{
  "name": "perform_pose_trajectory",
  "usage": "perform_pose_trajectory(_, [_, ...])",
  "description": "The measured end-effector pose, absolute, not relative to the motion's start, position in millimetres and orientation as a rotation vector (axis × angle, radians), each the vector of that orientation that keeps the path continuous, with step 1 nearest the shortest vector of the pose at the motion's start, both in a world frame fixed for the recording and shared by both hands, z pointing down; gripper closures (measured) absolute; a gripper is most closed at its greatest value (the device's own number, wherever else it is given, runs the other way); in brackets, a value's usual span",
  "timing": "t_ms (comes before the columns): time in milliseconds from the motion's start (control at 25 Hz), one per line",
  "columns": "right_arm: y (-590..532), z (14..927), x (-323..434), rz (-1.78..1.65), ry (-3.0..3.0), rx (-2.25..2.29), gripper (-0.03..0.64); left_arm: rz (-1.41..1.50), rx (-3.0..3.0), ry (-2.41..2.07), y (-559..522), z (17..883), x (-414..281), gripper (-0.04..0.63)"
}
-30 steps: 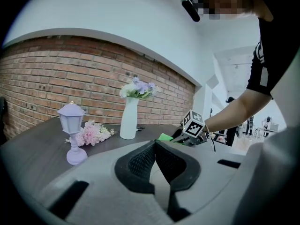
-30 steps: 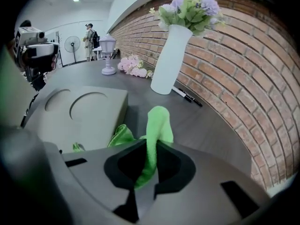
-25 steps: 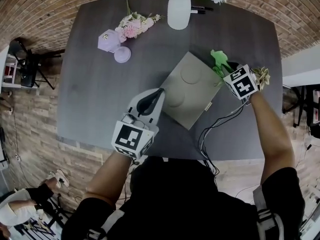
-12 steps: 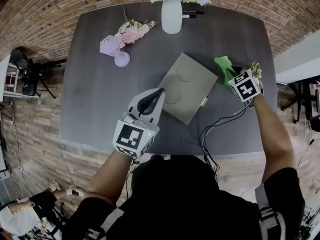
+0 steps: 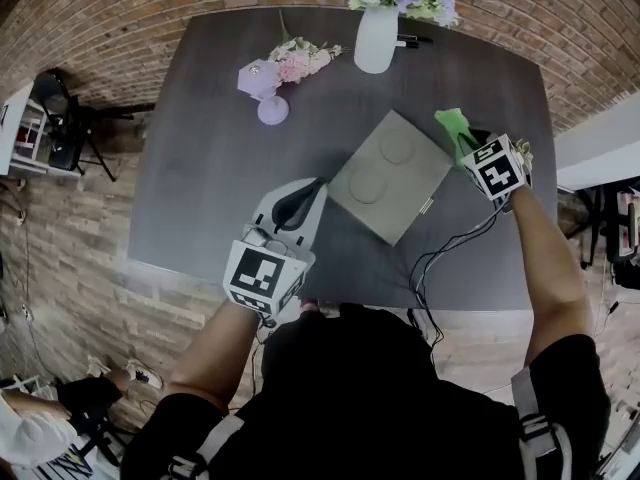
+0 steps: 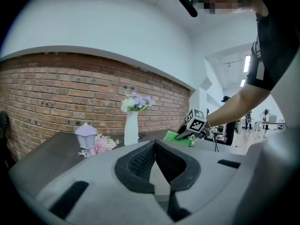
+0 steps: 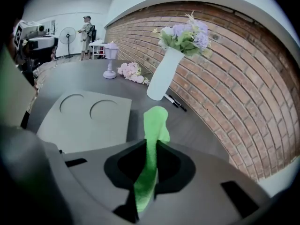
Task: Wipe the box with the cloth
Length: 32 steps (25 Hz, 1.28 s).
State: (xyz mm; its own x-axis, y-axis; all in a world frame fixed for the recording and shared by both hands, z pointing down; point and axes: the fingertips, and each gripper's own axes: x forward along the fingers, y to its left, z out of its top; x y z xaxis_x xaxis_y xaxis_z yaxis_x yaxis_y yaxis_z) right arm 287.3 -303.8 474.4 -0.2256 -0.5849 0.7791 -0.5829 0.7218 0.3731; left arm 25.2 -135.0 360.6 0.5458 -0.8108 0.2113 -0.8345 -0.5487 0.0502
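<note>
Right gripper view: your right tool pinches the green cloth. The box lies ahead-left of it on the tabletop, wipe not begun. Your left tool is closed, empty (idle). Next, likely: lower cloth onto box.

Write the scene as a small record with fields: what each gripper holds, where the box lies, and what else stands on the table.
box: flat grey square box, two round marks on top, lying on the dark grey table
left gripper: fingers together, nothing between them, near the box's left corner
right gripper: fingers shut on the bright green cloth
cloth position: beside the box's right edge, not on its top
also on table: white vase of flowers, lilac lantern, pink flower bunch
</note>
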Motion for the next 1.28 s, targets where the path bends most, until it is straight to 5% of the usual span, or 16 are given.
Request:
perform_pose_trajectory(600, [-344,495,164,-0.073,-1.891,0.741,0.578,0.211,2.465,-1.558,-130,388,-72,0.586])
perform_pose_trajectory(1280, [-300,509,112,-0.057,-1.88,0.654,0.578,0.185,2.476,-1.507,-121,395,-97,0.586])
